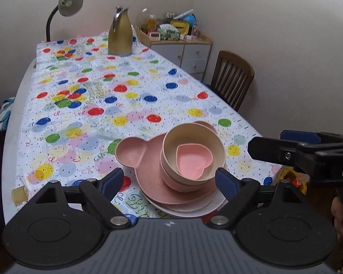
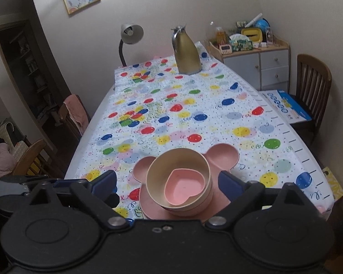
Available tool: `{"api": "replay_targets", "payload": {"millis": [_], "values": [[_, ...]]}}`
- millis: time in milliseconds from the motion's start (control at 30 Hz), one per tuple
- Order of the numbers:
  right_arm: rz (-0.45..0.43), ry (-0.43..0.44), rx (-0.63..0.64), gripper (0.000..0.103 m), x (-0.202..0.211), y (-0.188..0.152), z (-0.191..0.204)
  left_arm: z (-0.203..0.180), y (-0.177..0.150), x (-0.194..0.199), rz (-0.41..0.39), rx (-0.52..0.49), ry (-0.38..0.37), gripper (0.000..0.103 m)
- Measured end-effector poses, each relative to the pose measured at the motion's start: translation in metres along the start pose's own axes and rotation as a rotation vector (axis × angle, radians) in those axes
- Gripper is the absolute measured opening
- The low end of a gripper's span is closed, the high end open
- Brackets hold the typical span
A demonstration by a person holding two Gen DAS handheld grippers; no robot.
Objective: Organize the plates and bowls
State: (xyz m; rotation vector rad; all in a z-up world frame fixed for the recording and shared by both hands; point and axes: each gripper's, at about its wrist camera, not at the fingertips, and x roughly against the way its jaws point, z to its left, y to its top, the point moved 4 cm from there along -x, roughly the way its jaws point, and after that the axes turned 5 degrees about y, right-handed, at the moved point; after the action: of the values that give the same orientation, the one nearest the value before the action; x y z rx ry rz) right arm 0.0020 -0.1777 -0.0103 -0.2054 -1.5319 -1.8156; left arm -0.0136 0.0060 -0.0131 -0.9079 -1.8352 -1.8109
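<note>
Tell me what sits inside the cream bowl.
A pink heart-shaped dish sits inside the cream bowl, and the dish looks empty. The bowl's floor beneath it is covered.

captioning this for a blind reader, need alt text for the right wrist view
A stack of dishes, a pink heart dish in a cream bowl on a pink bear-eared plate, sits near the edge of a balloon-print tablecloth, between the open right claw. A gold jug stands at the far end.

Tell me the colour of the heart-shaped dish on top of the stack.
Pink heart-shaped dish, clearest in the right wrist view.

Table [image 1: 11, 123], balloon tablecloth [image 1: 98, 86]; gold jug [image 1: 120, 34], stacked dishes [image 1: 185, 173]
</note>
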Motion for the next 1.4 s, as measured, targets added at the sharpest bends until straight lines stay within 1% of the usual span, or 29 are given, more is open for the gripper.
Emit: {"api": "replay_targets", "payload": {"millis": [33, 67, 100, 133, 200, 300, 400, 567, 667, 767, 933, 1000, 1167, 1400], "values": [[-0.012, 0.0, 0.007, 0.102, 0.003, -0.001, 0.001, 0.0, 0.0, 0.002, -0.002, -0.003, 0.001, 0.088], [-0.025, 0.001, 0.012, 0.102, 0.006, -0.002, 0.002, 0.0, -0.001, 0.004, -0.003, -0.003, 0.002, 0.088], [-0.035, 0.002, 0.014, 0.102, 0.009, -0.003, 0.003, 0.0, -0.001, 0.005, -0.007, 0.0, 0.004, 0.091], [-0.039, 0.002, 0.013, 0.102, 0.012, -0.004, 0.003, 0.001, -0.002, 0.007, -0.011, 0.003, 0.005, 0.098], [-0.052, 0.001, 0.004, 0.102, 0.016, -0.005, 0.001, 0.001, -0.002, 0.01, -0.03, 0.012, 0.009, 0.102], [-0.069, 0.001, 0.002, 0.103, 0.022, -0.008, -0.001, -0.002, -0.002, 0.016, -0.055, 0.018, 0.03, 0.102], [-0.083, 0.002, 0.032, 0.103, 0.027, -0.012, -0.002, -0.007, -0.004, 0.021, -0.069, 0.029, 0.046, 0.102], [-0.08, 0.042, 0.052, 0.103, 0.03, -0.012, -0.005, -0.019, -0.008, 0.022, -0.056, 0.075, 0.07, 0.102], [-0.083, 0.05, 0.077, 0.103, 0.035, -0.013, -0.007, -0.028, -0.011, 0.024, -0.045, 0.099, 0.084, 0.102], [-0.07, 0.065, 0.093, 0.103, 0.039, -0.013, -0.01, -0.037, -0.016, 0.025, -0.035, 0.107, 0.107, 0.102], [-0.056, 0.073, 0.077, 0.103, 0.046, -0.015, -0.022, -0.044, -0.023, 0.027, -0.018, 0.142, 0.133, 0.102], [-0.055, 0.086, 0.072, 0.103, 0.047, -0.016, -0.024, -0.047, -0.025, 0.029, -0.016, 0.149, 0.14, 0.102], [-0.063, 0.088, 0.09, 0.103, 0.051, -0.018, -0.024, -0.051, -0.027, 0.033, -0.024, 0.158, 0.159, 0.102], [-0.048, 0.099, 0.078, 0.103, 0.051, -0.018, -0.027, -0.047, -0.026, 0.037, -0.037, 0.181, 0.183, 0.102]]}}
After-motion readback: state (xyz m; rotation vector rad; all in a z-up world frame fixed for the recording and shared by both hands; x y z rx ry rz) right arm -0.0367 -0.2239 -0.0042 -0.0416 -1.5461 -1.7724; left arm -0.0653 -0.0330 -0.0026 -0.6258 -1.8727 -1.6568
